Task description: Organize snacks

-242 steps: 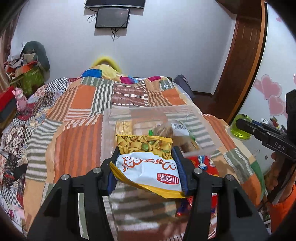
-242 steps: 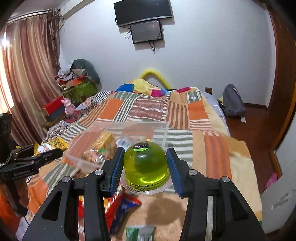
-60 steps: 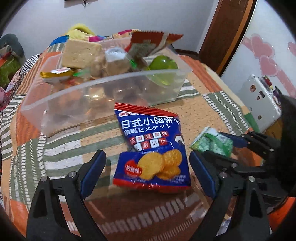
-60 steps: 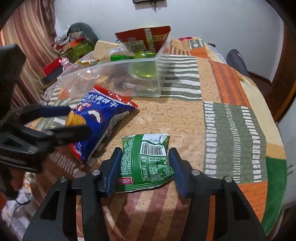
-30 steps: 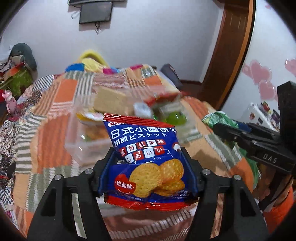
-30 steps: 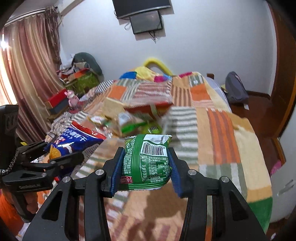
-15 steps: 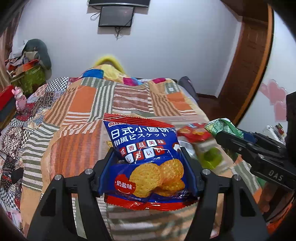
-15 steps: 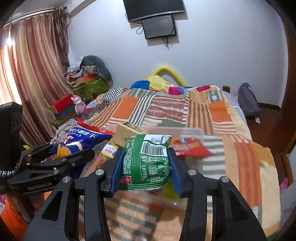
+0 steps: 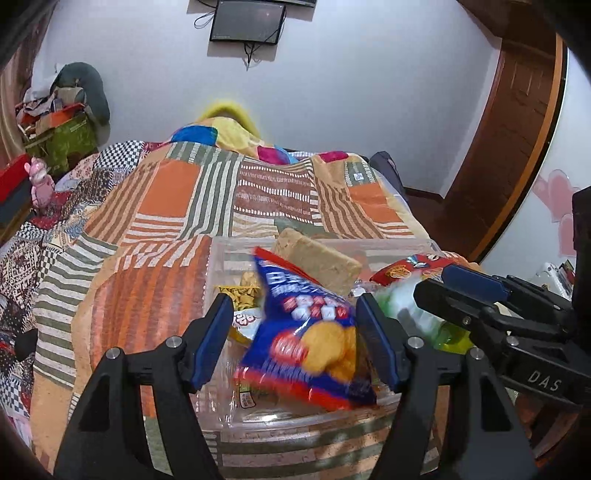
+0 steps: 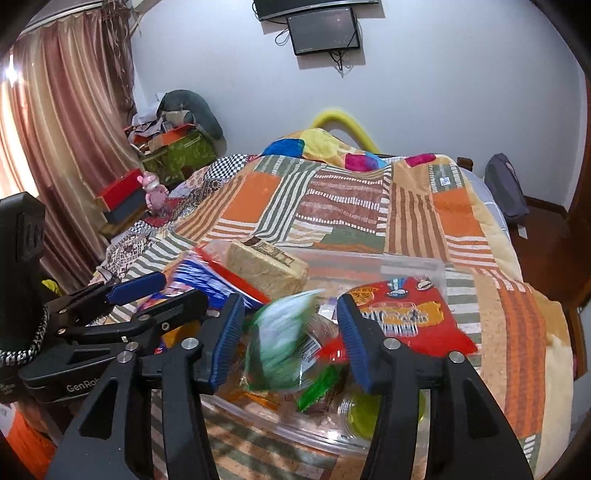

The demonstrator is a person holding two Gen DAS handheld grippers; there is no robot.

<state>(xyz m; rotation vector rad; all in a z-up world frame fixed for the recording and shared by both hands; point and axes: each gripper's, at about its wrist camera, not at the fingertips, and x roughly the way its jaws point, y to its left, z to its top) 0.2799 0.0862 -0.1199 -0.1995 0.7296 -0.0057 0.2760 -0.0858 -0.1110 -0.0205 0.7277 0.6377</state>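
A clear plastic bin [image 9: 295, 415] sits on the patchwork bedspread and holds several snacks. My left gripper [image 9: 291, 338] is open above the bin; the blue cracker bag [image 9: 310, 332] is blurred and tilted between its fingers, dropping into the bin. My right gripper [image 10: 290, 341] is open too; the green snack bag [image 10: 277, 350] is blurred, falling between its fingers into the bin [image 10: 406, 264]. A red snack bag [image 10: 406, 317], a tan wafer block [image 10: 264, 269] and a green jelly cup [image 10: 360, 410] lie in the bin.
The bedspread [image 9: 166, 206] stretches back to a white wall with a mounted screen [image 9: 247, 22]. Clutter and a pink toy [image 10: 157, 194] stand at the left by the curtain. A wooden door [image 9: 509, 122] is at the right.
Both grippers have opened over the bin. The blue cracker bag and the green bag have left the fingers and are falling into the bin.
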